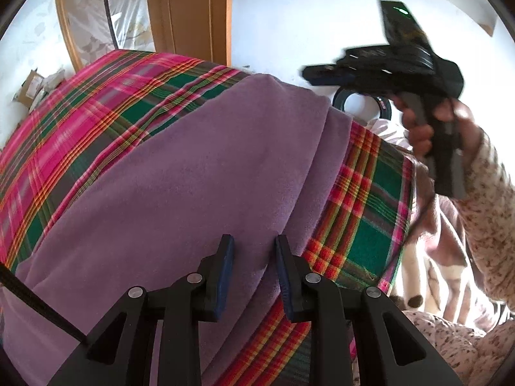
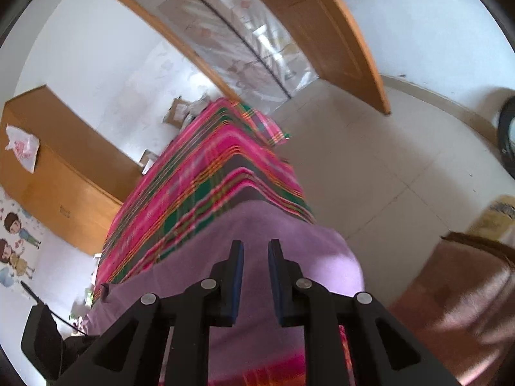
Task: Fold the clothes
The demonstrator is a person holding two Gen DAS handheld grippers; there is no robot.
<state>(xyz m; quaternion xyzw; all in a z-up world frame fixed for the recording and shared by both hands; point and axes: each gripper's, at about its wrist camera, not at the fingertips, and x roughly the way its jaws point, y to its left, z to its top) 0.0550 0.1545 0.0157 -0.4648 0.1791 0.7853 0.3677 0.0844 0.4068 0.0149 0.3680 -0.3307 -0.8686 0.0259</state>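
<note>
In the left wrist view, a pink, green and red plaid bedcover [image 1: 80, 122] fills the left side of the frame. A purple fleece garment [image 1: 180, 173] lies flat across it, running from the lower left up toward the centre right, with a lengthwise crease near its right edge. At the bottom centre, the left gripper [image 1: 254, 257] hovers over the fleece with its blue-padded jaws partly apart and nothing between them. At the upper right, a hand [image 1: 428, 128] in a floral sleeve [image 1: 482, 199] holds the right gripper [image 1: 309, 72], raised clear of the bed and blurred. A wooden door [image 1: 190, 13] stands at the top centre.

In the right wrist view, a wooden cabinet [image 2: 58, 173] sits at the left edge. The plaid bedcover [image 2: 206, 173] stretches away through the centre, with the purple fleece garment [image 2: 289, 251] below it at lower centre. The right gripper [image 2: 256, 251] shows at the bottom centre, its jaws part-way open and empty above the cloth. Pale floor tiles [image 2: 386, 167] fill the right side.

The garment looks spread and between folds, with neither gripper gripping it. The next move probably calls for each gripper to come down on an edge or corner, pinch the fleece, and carry it across to make a fold.
</note>
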